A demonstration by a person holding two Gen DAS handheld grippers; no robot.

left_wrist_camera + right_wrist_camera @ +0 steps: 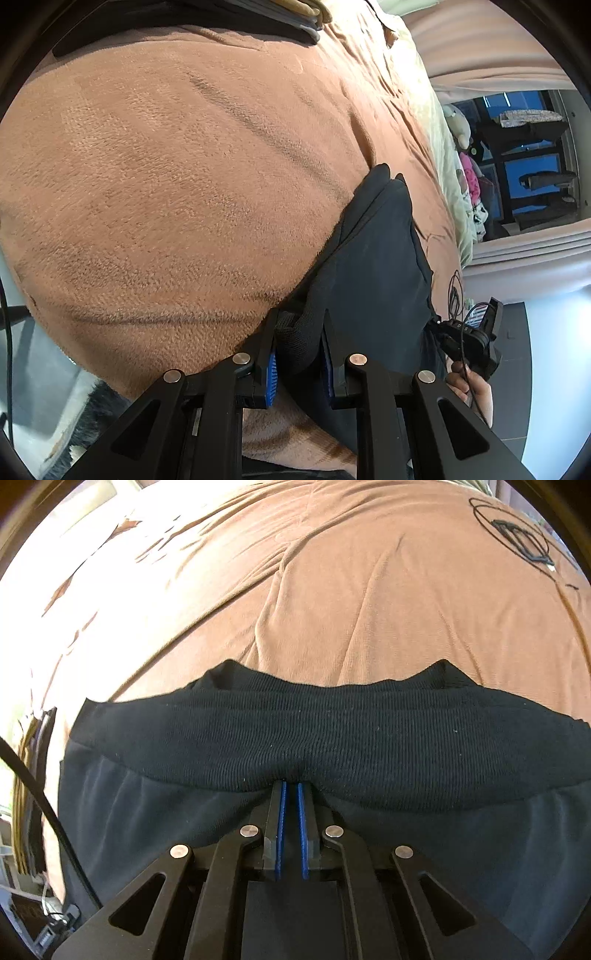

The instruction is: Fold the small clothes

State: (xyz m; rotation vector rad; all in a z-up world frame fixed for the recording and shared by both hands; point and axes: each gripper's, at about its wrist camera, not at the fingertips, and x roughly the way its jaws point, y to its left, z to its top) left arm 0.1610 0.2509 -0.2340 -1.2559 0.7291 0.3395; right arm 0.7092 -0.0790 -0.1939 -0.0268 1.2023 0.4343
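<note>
A black garment [376,251] with a ribbed waistband [295,723] lies on a brown fleece blanket [166,166]. My left gripper [301,317] is shut on a bunched piece of the ribbed band, and black cloth fills the gap between its blue pads [271,373]. In the right wrist view, my right gripper [291,782] is shut at the lower edge of the waistband, where the knit puckers into its tips. The smoother dark cloth [147,812] spreads to either side below the band. The right gripper's body [476,339] and the hand [472,391] holding it show at the garment's far side.
A stack of folded clothes [295,14] lies at the blanket's far edge and shows again at the left of the right wrist view [29,794]. A coiled black cable [517,535] rests on the blanket [332,590]. Soft toys [469,177] sit by a window beyond the bed.
</note>
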